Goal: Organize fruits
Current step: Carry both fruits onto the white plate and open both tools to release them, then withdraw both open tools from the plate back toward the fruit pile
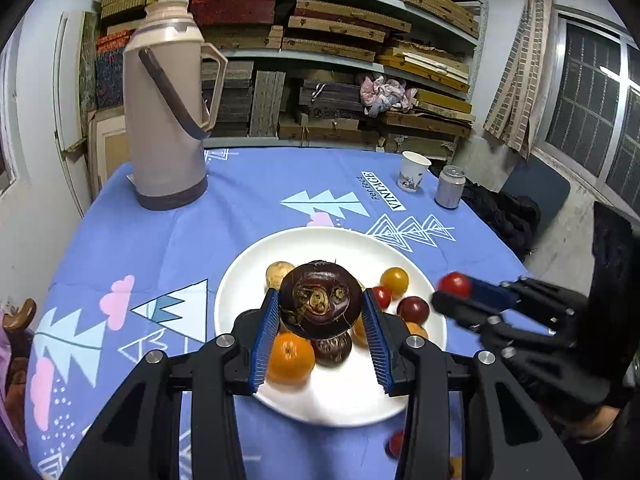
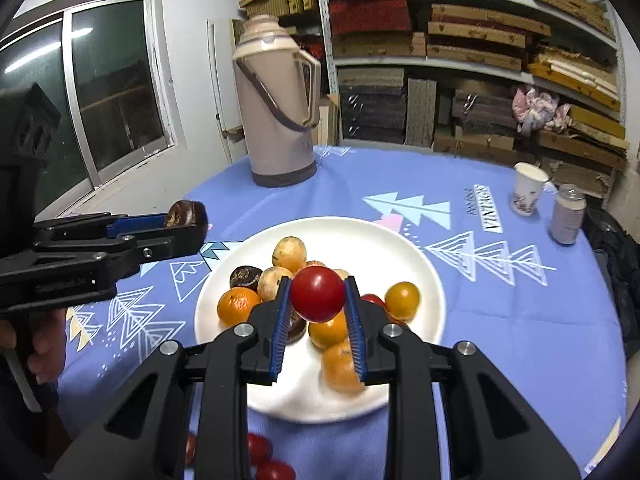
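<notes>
Above a glossy white plate (image 1: 240, 280) of round fruit on the blue-clothed table (image 1: 180, 240), left tongs (image 1: 320, 312) clamp a dark, rough water chestnut (image 1: 320, 304); right tongs (image 2: 318, 300) clamp a smooth red tomato (image 2: 318, 292). A tall thermos (image 1: 164, 120) stands behind.

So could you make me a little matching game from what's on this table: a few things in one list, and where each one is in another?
Things:
1. red tomato
2. dark water chestnut
3. thermos
4. paper cup

Places:
A. standing beside the drink can
B. held in the right gripper
C. far-left part of the table, upright
D. held in the left gripper

Pairs: 1-B, 2-D, 3-C, 4-A
</notes>
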Demonstrator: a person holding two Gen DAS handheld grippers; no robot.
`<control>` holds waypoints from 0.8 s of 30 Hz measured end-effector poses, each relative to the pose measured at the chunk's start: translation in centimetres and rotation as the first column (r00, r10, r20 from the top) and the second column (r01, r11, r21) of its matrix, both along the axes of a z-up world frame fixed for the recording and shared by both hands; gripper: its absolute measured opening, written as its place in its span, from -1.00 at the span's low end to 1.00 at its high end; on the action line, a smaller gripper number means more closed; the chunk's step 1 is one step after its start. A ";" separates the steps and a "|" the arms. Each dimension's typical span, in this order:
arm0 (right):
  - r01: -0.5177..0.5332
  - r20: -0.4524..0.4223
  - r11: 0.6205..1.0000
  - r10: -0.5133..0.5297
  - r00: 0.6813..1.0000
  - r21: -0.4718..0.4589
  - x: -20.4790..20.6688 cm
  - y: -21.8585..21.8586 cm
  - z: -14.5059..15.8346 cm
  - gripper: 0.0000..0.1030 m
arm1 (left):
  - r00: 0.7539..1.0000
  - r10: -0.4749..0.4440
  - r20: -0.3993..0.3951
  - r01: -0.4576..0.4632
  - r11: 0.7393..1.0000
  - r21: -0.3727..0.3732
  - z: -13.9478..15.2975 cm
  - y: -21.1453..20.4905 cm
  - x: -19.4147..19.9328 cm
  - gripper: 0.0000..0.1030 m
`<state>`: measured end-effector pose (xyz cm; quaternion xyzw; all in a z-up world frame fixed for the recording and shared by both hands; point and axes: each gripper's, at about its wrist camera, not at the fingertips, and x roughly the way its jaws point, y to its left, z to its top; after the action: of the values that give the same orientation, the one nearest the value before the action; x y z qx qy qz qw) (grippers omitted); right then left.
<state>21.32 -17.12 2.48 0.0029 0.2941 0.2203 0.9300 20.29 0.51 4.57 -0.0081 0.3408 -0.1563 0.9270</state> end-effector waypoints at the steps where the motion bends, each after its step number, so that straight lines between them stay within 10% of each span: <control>1: 0.004 -0.005 1.000 -0.004 1.000 0.003 0.6 0.2 -0.3 -0.51 | 1.000 0.001 -0.005 -0.001 1.000 0.003 -0.4 -0.1 0.6 -0.18; 15: 0.024 -0.070 0.996 -0.018 0.997 0.082 4.7 -0.9 -4.9 -0.43 | 0.998 -0.008 -0.066 0.009 1.000 0.019 -5.7 -1.0 5.0 -0.18; 18: 0.062 -0.039 0.993 -0.059 0.998 0.101 4.5 -1.6 -4.7 0.37 | 0.998 -0.003 -0.067 0.003 1.000 -0.007 -5.9 -0.5 5.0 -0.10; 24: 0.068 -0.016 0.983 -0.067 0.998 0.173 4.1 -2.6 -4.1 0.39 | 1.000 0.015 -0.009 -0.015 0.999 -0.036 -5.4 0.0 4.5 0.42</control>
<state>25.38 -19.74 -1.62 0.0948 0.2783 0.2133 0.9317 24.76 0.51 -0.79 -0.0282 0.3417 -0.1556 0.9264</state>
